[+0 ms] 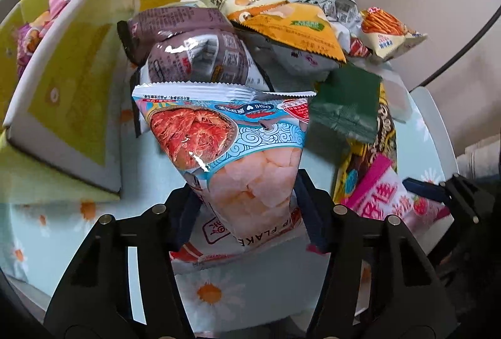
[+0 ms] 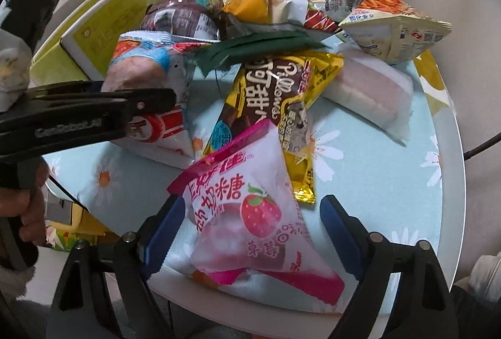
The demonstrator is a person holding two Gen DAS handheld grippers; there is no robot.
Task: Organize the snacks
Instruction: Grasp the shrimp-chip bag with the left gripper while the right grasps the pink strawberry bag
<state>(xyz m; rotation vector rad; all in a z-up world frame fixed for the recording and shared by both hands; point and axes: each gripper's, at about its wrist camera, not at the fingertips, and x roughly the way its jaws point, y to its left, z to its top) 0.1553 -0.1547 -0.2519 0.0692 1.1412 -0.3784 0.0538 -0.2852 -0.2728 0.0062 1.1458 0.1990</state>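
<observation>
1. Now, we hold two black tongs over a round table [image 2: 451, 151] covered in a pale blue daisy cloth, with a heap of snack packets at its middle.
2. Our left gripper [image 1: 247, 210] is clamped on a shrimp flake bag [image 1: 238, 151], its blue pads pinching the lower half so the bag narrows between them.
3. Our right gripper [image 2: 247, 232] straddles a pink strawberry candy packet [image 2: 250, 213] at the near table edge; the left pad is at the packet's side, the right pad stands clear, so nothing is gripped yet.
4. A yellow-green box [image 1: 69, 82] sits open just left of the heap, with some pink packets already inside.
5. To do this well, we judge the left bag should lift straight up before swinging to the box, so it does not drag the purple packet [image 1: 194, 57] behind it.
6. We should centre the right tongs on the candy packet's body, not its crimped end, before squeezing.
</observation>
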